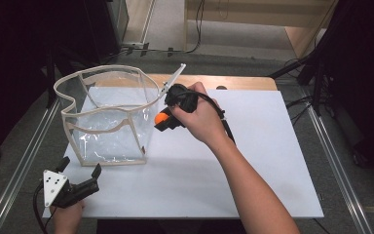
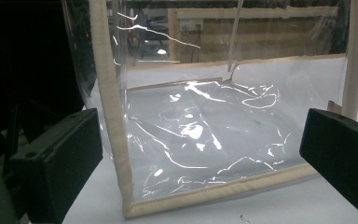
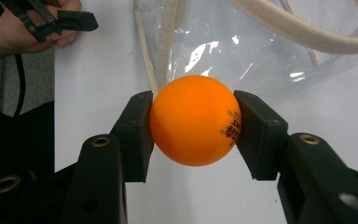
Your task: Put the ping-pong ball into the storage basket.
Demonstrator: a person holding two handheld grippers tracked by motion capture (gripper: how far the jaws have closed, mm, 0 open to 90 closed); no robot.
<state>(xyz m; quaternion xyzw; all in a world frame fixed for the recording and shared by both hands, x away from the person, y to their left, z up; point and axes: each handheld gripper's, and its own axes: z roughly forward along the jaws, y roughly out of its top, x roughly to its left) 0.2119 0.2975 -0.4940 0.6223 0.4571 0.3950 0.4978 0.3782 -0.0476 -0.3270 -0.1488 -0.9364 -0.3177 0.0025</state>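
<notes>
An orange table-tennis ball (image 3: 196, 120) with dark printed lettering is shown; a clear plastic bag (image 1: 108, 117) is edged in beige; the table (image 1: 253, 161) is white.

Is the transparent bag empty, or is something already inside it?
Empty. Through the clear bag only its bare bottom shows; the orange ball is outside, clamped in the right tool.

Place: a lab or test bay
Worktop (image 1: 253, 161): white board on a wooden table, framed by metal rails (image 1: 24, 146)
Surroundings: black curtains (image 1: 24, 29); cables on the grey floor (image 1: 175, 48); wooden frames (image 1: 272, 14) behind
</notes>
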